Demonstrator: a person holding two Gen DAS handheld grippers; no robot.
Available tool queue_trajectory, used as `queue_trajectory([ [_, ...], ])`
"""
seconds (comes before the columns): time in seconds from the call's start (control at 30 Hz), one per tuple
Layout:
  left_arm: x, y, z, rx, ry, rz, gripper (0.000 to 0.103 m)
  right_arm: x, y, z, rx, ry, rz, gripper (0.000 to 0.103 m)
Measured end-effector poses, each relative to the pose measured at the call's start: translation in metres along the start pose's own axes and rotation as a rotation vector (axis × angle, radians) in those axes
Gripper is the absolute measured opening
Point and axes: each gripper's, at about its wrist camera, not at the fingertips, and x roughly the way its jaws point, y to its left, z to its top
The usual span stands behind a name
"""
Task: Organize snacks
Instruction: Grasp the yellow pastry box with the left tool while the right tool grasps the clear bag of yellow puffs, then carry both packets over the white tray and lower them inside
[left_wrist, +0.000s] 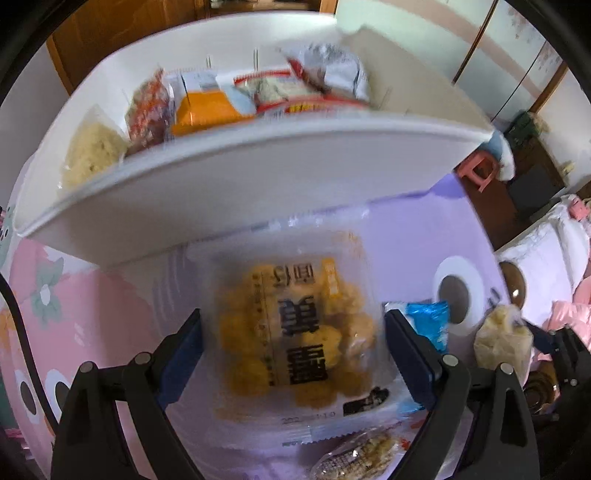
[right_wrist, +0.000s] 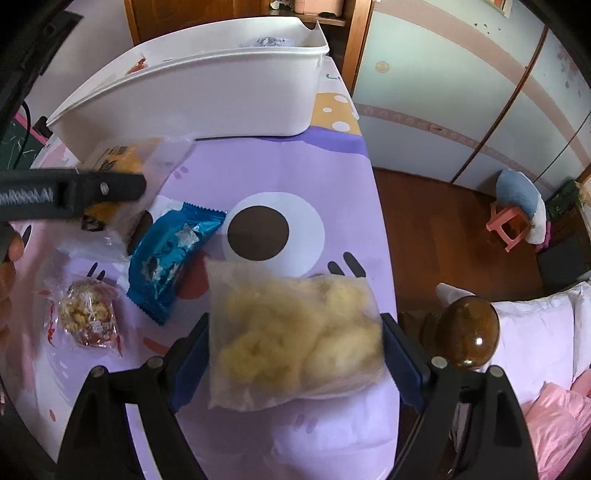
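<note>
Before the white bin (left_wrist: 258, 173), your left gripper (left_wrist: 293, 354) clamps a cracker packet (left_wrist: 295, 332); your right gripper (right_wrist: 295, 354) clamps a puff bag (right_wrist: 295, 339).

White bin (right_wrist: 207, 92): smooth matt plastic. Snack packets are clear glossy film; the blue packet (right_wrist: 170, 254) is shiny crinkled foil. Tablecloth (right_wrist: 295, 166) smooth printed; floor (right_wrist: 443, 229) polished wood.

We count: one white bin (right_wrist: 207, 96); four snack packets outside it on counter (right_wrist: 295, 177); five packets visible inside bin.
</note>
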Motion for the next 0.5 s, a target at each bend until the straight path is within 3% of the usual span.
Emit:
queue_trajectory([
  [0.13, 0.006, 0.001, -0.005, -0.013, 0.005, 0.001, 0.093, 0.003, -0.002, -0.001, 0.023, -0.002, 0.032, 0.083],
  [0.37, -0.002, 0.006, -0.010, -0.005, 0.000, -0.010, 0.073, -0.006, 0.005, -0.005, 0.020, -0.028, 0.100, 0.076],
  [0.5, -0.024, 0.012, -0.018, 0.016, -0.035, 0.003, 0.069, -0.018, 0.011, -0.004, 0.013, -0.056, 0.119, 0.076],
])
